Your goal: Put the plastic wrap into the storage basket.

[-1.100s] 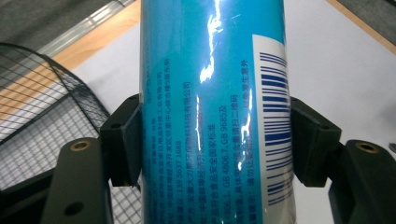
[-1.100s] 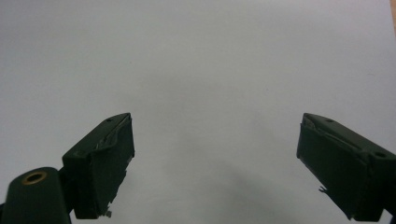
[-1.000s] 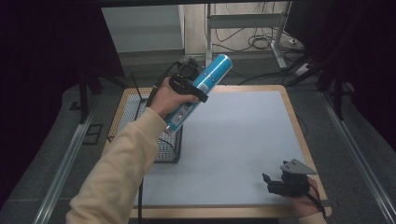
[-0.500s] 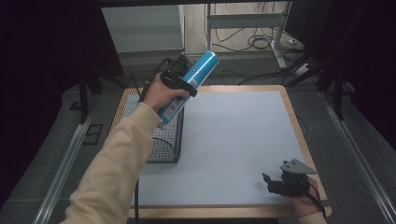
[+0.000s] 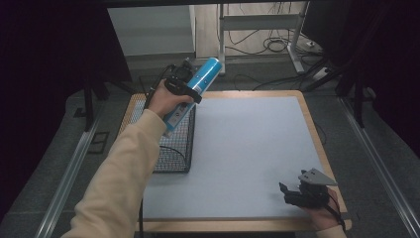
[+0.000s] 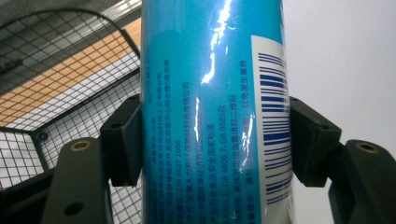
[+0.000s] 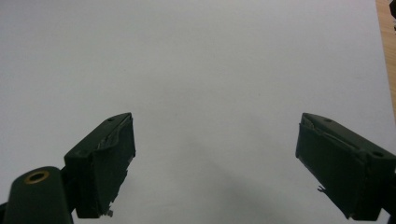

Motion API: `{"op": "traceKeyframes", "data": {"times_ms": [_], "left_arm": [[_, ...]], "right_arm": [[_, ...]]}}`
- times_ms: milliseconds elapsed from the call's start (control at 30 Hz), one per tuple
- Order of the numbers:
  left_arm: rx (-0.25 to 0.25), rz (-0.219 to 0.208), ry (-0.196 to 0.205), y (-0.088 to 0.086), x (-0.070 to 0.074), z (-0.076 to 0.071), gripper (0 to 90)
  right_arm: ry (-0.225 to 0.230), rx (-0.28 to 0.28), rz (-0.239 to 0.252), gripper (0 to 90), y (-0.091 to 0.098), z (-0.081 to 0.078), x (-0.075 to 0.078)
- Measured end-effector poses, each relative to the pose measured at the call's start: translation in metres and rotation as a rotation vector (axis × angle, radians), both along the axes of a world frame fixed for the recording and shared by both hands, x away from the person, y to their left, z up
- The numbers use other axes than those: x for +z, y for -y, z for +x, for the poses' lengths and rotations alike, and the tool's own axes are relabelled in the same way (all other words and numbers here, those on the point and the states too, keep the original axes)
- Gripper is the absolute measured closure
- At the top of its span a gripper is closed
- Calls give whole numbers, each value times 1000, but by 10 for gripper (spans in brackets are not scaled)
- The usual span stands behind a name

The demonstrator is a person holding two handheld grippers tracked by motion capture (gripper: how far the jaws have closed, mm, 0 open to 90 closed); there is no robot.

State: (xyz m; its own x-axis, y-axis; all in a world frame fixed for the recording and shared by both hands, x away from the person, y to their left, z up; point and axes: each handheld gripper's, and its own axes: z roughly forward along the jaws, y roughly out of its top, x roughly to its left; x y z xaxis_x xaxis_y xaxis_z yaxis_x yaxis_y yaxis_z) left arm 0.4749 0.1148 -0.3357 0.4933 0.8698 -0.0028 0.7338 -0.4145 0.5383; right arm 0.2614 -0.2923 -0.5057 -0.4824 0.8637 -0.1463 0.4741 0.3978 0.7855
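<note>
A blue spray can (image 5: pixel 194 89) is held tilted above the far left part of the table (image 5: pixel 247 148), its upper end pointing away and to the right. The can is pinched at mid-body by the left gripper (image 5: pixel 181 87), whose two black jaws are seen pressed against opposite sides of the cylinder in the left gripper view, where a barcode and printed text are visible on the can (image 6: pixel 212 116). Below and to the left of the can, a black wire basket (image 5: pixel 171 144) is set on the left edge of the white table surface; its mesh (image 6: pixel 60 93) is seen behind the can in the left gripper view. The lower end of the can is seen over the basket's far rim; contact cannot be judged. The person's sleeve (image 5: pixel 124 178) is extended across the basket from the near left.

The right gripper (image 5: pixel 297 193) is held low at the near right corner of the table, well apart from the can. Its jaws are spread wide, with nothing between them but bare white surface (image 7: pixel 201 84). Cables and a metal stand are seen on the floor beyond the table.
</note>
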Motion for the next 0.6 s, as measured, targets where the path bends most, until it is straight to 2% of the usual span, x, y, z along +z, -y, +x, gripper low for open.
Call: {"op": "traceKeyframes", "data": {"times_ms": [133, 333, 600], "left_arm": [[11, 12, 10, -6, -5, 2, 313], [21, 21, 1, -14, -13, 8, 313], [29, 50, -45, -25, -40, 19, 314]], "right_arm": [[-3, 1, -3, 120, 0, 0, 0], [-1, -3, -4, 120, 0, 0, 0], [-6, -2, -8, 120, 0, 1, -2]]}}
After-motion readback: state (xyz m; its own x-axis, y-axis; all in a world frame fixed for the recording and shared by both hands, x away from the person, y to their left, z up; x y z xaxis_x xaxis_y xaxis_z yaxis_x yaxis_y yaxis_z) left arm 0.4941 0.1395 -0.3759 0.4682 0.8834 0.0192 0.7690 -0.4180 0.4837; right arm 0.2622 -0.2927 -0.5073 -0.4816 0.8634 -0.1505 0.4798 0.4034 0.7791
